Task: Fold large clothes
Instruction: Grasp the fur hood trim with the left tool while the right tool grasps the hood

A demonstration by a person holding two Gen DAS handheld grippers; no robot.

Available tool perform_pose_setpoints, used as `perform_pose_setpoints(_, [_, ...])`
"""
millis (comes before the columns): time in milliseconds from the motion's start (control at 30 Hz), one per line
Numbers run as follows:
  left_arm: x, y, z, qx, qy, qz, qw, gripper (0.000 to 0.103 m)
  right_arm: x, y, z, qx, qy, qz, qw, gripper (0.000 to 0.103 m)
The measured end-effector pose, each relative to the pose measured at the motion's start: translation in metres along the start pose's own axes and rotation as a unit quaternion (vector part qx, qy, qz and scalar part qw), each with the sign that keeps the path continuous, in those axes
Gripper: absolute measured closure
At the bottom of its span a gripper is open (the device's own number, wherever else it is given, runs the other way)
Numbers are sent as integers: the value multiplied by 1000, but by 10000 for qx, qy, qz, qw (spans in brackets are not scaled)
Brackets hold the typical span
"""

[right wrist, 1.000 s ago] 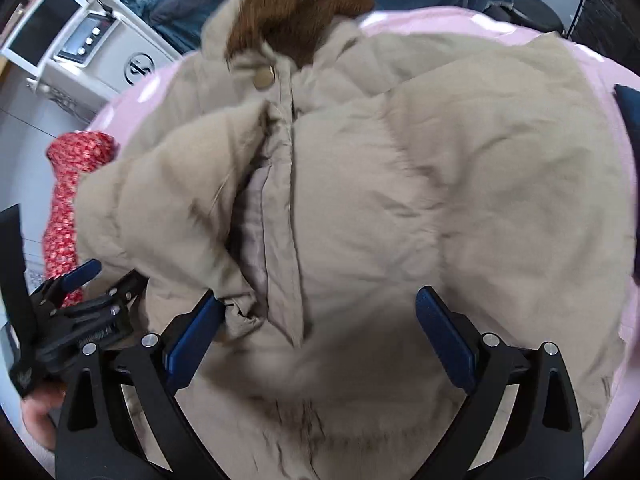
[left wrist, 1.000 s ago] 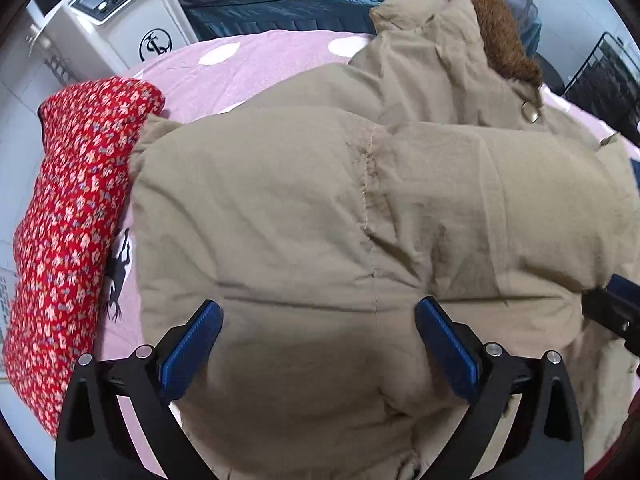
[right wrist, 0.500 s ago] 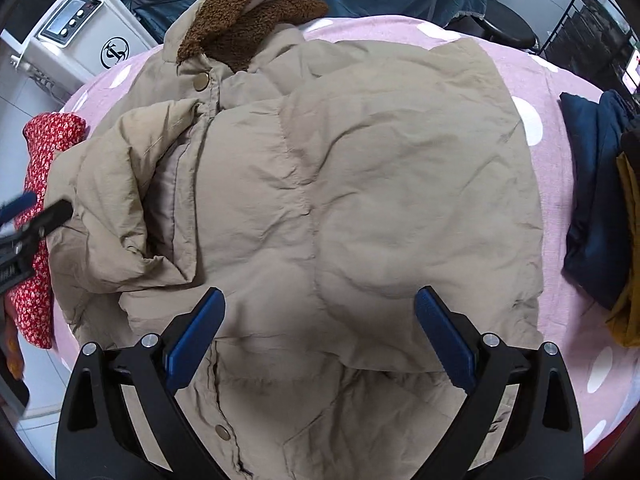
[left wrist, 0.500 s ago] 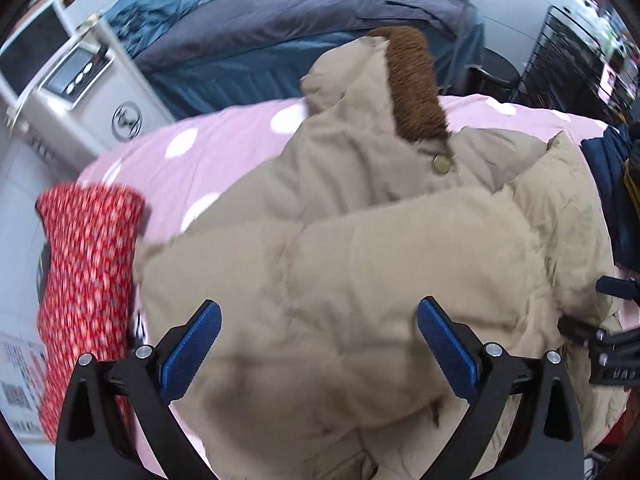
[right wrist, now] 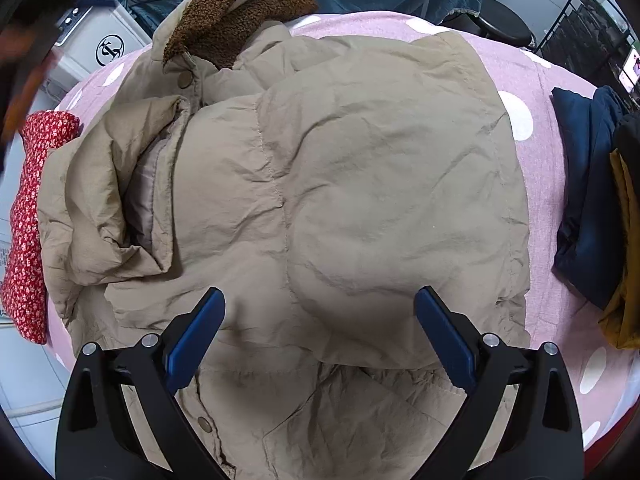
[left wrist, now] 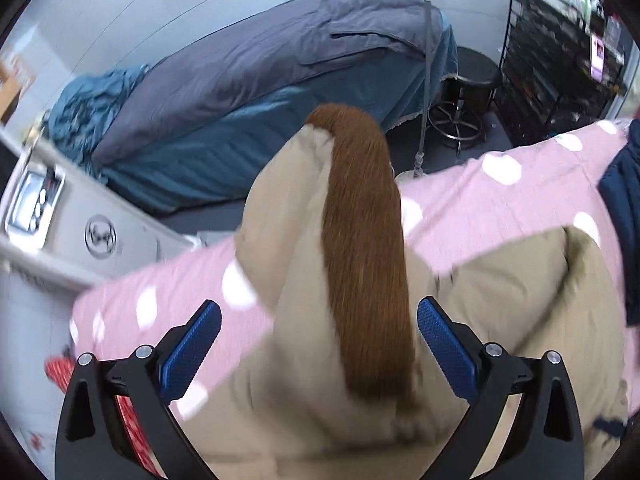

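Observation:
A tan puffer jacket with a brown fleece collar lies spread over a pink polka-dot bed, its sleeves folded in over the body. My right gripper hovers open above the jacket's lower half, nothing between its blue pads. In the left wrist view the jacket fills the bottom and the brown collar runs up the middle. My left gripper is open over the collar end, its pads either side of the fleece strip without closing on it.
A red floral garment lies at the bed's left edge. Navy and mustard clothes are piled on the right. Beyond the bed stand a white machine, a bed with grey and teal covers, a stool and a black wire rack.
My left gripper has swung up from the jacket's left body toward the collar, so the room behind comes into view. My right gripper has pulled back a little; the left sleeve lies released and folded in.

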State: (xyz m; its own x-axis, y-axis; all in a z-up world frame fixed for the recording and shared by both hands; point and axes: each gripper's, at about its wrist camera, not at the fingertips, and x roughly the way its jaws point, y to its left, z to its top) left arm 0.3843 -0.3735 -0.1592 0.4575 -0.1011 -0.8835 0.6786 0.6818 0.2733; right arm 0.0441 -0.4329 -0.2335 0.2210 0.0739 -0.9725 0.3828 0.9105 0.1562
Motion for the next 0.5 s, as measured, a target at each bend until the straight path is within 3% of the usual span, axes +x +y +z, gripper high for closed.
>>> perform_pose_setpoints(133, [35,-17,52,311,211,248,9990,7,6,-4,-1,49,84,14,10000,8])
perform_pose_setpoints(333, [92,-21,91,230,808,463,9954,8,14,-6,0,61,157,18,9999,8])
perform_pose_setpoints(433, [112,-12,97,115,1051,519,9930,28,17,-7,2,38,187,12,9998,8])
perform_pose_setpoints(500, [116,-4,97,-3,1115,331,9932,53,19,-7,2,-12,189,3,9998,8])
